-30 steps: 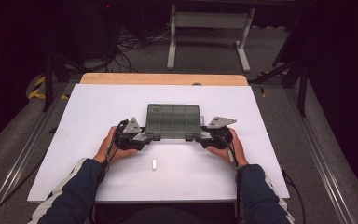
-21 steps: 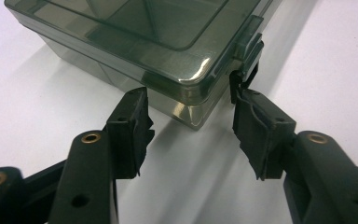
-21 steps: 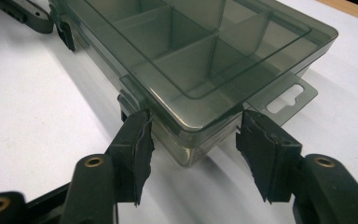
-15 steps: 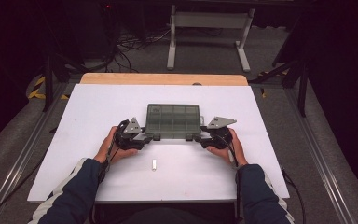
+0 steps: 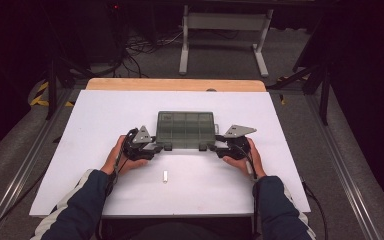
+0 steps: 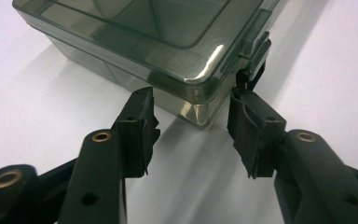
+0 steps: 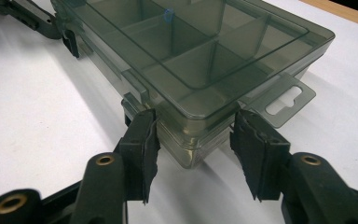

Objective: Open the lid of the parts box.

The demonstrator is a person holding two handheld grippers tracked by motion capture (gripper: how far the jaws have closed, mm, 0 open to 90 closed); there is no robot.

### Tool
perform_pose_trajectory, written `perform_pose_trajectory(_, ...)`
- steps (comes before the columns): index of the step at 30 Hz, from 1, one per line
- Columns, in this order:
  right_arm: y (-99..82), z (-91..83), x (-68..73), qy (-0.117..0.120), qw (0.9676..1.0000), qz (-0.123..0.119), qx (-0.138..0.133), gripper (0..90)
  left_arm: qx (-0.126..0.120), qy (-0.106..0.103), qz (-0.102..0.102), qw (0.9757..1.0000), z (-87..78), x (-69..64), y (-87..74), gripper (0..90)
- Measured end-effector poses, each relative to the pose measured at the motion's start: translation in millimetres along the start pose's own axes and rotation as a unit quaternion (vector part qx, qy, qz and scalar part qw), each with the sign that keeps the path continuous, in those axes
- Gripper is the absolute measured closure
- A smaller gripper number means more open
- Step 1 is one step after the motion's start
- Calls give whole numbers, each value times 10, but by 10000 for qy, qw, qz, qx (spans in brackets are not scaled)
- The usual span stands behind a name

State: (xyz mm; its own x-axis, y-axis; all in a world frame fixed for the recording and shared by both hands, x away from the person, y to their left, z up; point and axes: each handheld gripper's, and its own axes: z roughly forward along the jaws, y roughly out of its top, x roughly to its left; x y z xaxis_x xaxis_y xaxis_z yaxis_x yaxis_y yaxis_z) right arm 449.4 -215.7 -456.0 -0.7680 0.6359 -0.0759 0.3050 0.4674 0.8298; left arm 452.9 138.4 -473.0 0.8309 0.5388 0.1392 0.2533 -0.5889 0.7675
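**Two grippers closing in on the front corners of the organiser box**

Two corners of the box are the matter in hand, and you stand at the gripping step, not yet finished. Nearest you on the white table (image 5: pixel 80 170) lies a small white piece (image 5: pixel 165 176), loose and well apart from both hands. Just beyond it, your left gripper (image 6: pixel 193 128) straddles the near-left corner of the smoky plastic organiser box (image 5: pixel 185 129); its jaws have just been closing, yet both pads stand clear of the plastic, one just beside the front latch (image 6: pixel 254 51). Your right gripper (image 7: pixel 195 140) straddles the near-right corner in the same way: jaws lately closing, the corner between them, the pads close to the walls but seemingly not yet pressing. The box sits flat at the table's middle, lid down, its divided compartments looking empty but for a tiny blue speck (image 7: pixel 168 14); a hang tab (image 7: pixel 284 100) juts from its right end.

Next, I judge, you need an even squeeze on both corners, or a jaw tip worked under a latch if opening is the aim. Keep the hands level, or the light box may skid away across the table.
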Motion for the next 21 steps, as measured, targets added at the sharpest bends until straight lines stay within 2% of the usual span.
perform_pose_trajectory(4, -6, -10, 6, -14, 10000, -14, -11, 539, 59, -28, 57, 10000, -42, 4, -14, 505)
perform_pose_trajectory(6, -11, -21, 5, -5, 10000, -8, -28, 553, 3, -49, 15, 10000, -94, 24, -30, 514)
perform_pose_trajectory(10, -12, -29, 8, -1, 10000, -30, -32, 563, -60, -28, 51, 10000, -171, 52, -44, 572)
perform_pose_trajectory(14, -12, -38, 12, 12, 10000, -32, -48, 577, -192, -134, 99, 9997, -229, 54, -39, 718)
perform_pose_trajectory(16, -11, -36, 13, 12, 10000, -31, -51, 578, -184, -121, 159, 9996, -235, 47, -31, 750)
perform_pose_trajectory(21, -11, -42, 12, -17, 10000, -31, -80, 606, -237, -81, 163, 9996, -249, 50, -27, 780)
